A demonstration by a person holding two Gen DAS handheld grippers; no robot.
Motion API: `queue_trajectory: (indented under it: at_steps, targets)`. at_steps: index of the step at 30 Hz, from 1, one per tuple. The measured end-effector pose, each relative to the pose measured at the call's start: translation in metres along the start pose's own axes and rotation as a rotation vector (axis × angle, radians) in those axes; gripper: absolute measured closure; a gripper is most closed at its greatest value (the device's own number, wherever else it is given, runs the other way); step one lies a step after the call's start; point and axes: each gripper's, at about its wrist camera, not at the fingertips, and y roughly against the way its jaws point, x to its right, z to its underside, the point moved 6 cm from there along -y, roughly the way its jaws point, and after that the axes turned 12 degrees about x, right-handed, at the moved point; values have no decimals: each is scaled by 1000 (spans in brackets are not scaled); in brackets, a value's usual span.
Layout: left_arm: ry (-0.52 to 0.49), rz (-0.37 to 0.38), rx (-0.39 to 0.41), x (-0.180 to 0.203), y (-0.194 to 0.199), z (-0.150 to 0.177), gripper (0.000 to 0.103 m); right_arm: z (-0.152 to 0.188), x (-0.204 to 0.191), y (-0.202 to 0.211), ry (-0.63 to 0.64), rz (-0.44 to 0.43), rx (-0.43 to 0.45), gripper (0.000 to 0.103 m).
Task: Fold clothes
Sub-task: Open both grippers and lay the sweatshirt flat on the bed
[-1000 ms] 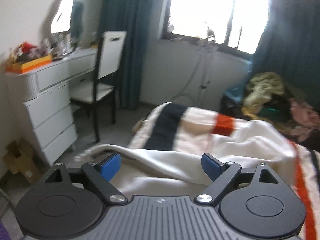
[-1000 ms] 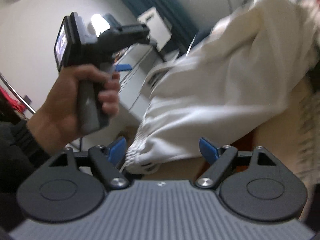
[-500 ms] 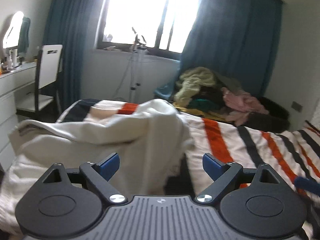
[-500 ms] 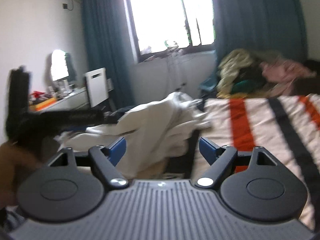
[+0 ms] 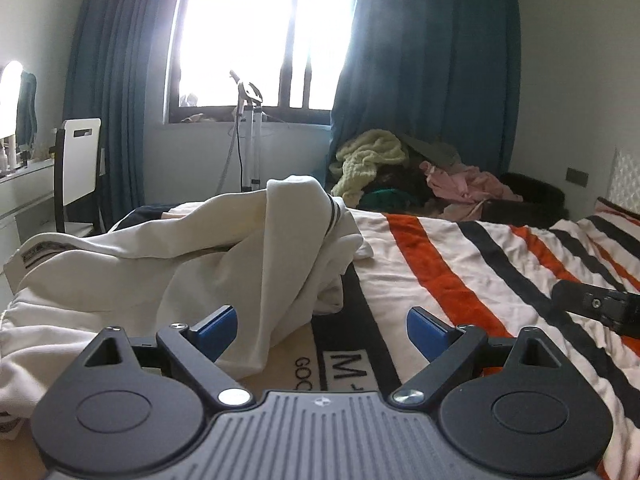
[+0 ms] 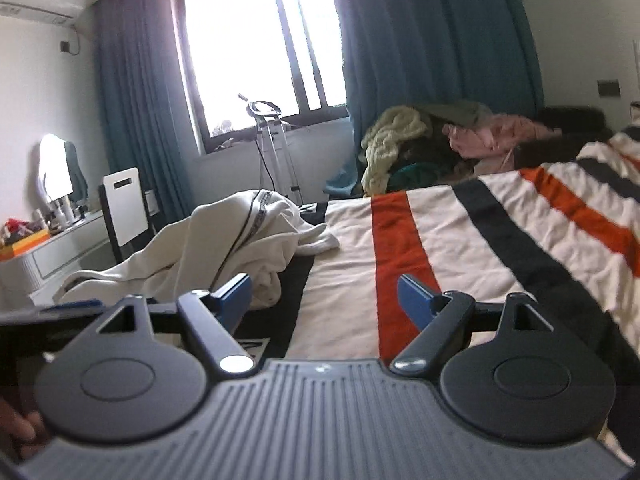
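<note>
Bedroom first, from the left wrist view: bright window, blue curtains, a white chair (image 5: 78,160) off to the side. Shows a bed (image 5: 460,264) with orange and black stripes. Cream garment (image 5: 224,264) on the left part of the bed, all bunched up in a lump, not folded, with one bit poking up high. Left gripper (image 5: 322,326) low and close, just in front of the lump. Blue fingers (image 5: 216,322) wide apart, holding nothing. Heap of other clothes (image 5: 400,172) far back, past the bed, by the curtain.

Next, from the right wrist view: same bed, same cream garment (image 6: 224,248), crumpled on the left side, with a dark striped band running down it. Right gripper (image 6: 324,298) over the bare striped cover, near the lump, not touching it. Fingers (image 6: 236,294) wide apart here too, nothing between them.

Probably soft, light and floppy, so likely to sag and lose its shape when lifted. Nothing to break. Best to pinch a thick edge, like the band along the left end, one corner for each gripper, then pull flat before any fold. Top end or bottom end: hard to tell.
</note>
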Motion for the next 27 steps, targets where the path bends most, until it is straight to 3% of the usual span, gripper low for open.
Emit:
queue_trajectory:
  at_steps: [19, 25, 27]
  targets:
    - [61, -9, -61, -16, -15, 2, 9, 7, -3, 5, 23, 50, -14, 21]
    - [162, -55, -34, -37, -60, -43, 9, 8, 3, 7, 13, 65, -28, 21]
    - [194, -17, -34, -45, -82, -53, 11, 10, 6, 5, -1, 71, -40, 21]
